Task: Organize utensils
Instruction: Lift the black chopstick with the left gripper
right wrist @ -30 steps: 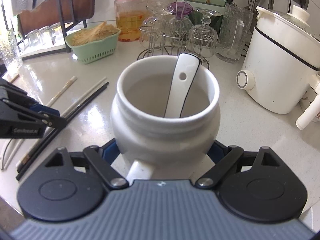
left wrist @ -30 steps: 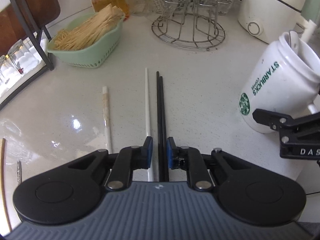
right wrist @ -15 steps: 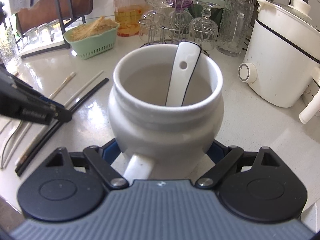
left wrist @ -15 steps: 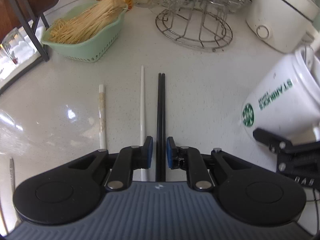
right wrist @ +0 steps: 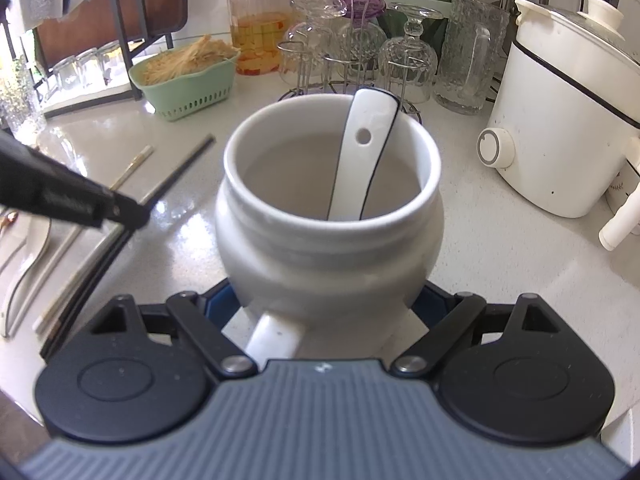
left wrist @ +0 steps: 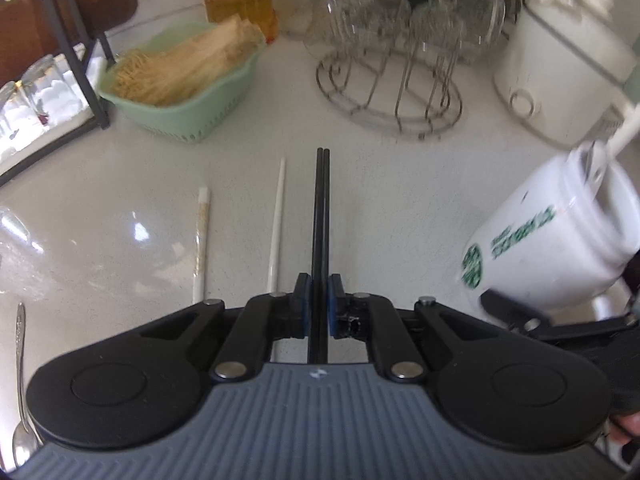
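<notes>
Left wrist view: a spoon (left wrist: pixel 18 364) lies on the table (left wrist: pixel 120 200), then two white chopsticks (left wrist: pixel 276 224). The left gripper (left wrist: pixel 319 306) has just been closing and pinches the black chopsticks (left wrist: pixel 322 208). The right gripper (right wrist: pixel 328 300) clamps the white mug (right wrist: pixel 328 216), which holds a white spoon (right wrist: pixel 364 152).

— What carries it all?
— A pale speckled stone countertop (left wrist: pixel 400 208).
— And on it?
— A mint-green plastic basket (left wrist: pixel 188 100), a round wire glass rack (left wrist: pixel 390 92), a white electric cooker (right wrist: pixel 560 120), one slim white chopstick (left wrist: pixel 276 236).
</notes>
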`<act>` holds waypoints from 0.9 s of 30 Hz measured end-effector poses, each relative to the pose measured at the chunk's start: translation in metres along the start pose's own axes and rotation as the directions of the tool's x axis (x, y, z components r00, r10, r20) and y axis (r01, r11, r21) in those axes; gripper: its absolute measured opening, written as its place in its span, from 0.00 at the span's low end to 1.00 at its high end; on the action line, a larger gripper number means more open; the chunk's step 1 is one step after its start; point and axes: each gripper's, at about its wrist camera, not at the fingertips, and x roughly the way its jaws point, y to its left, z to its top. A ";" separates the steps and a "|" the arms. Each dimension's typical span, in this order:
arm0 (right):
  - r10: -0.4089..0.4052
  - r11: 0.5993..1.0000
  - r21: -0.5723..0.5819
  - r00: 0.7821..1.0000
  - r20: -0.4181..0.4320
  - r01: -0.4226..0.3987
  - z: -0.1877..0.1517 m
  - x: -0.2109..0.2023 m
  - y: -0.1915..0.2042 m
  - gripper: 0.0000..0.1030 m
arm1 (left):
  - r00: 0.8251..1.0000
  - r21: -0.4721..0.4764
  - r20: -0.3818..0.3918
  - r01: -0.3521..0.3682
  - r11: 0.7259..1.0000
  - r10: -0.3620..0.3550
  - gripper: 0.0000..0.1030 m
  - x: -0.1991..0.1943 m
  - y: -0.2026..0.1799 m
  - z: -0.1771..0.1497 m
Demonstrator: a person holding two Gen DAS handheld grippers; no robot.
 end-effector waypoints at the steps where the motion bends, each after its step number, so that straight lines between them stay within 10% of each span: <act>1: 0.001 1.000 0.001 1.000 0.001 -0.001 0.000 0.000 0.000 0.88 | 1.000 -0.010 0.013 0.005 1.000 -0.005 0.09 -0.006 0.001 0.002; 10: 0.003 1.000 -0.004 1.000 0.012 -0.003 -0.001 0.001 0.000 0.89 | 0.992 -0.055 0.099 0.084 0.995 -0.078 0.00 -0.051 -0.004 0.016; 19: 0.009 1.000 -0.012 1.000 0.011 -0.009 0.000 0.001 0.000 0.89 | 0.996 -0.038 -0.048 0.067 0.997 -0.069 0.01 -0.013 -0.003 -0.001; 27: 0.023 1.000 -0.020 1.000 0.008 -0.023 0.000 0.000 -0.002 0.88 | 0.995 -0.037 -0.091 0.035 0.999 -0.039 0.29 0.007 -0.003 -0.016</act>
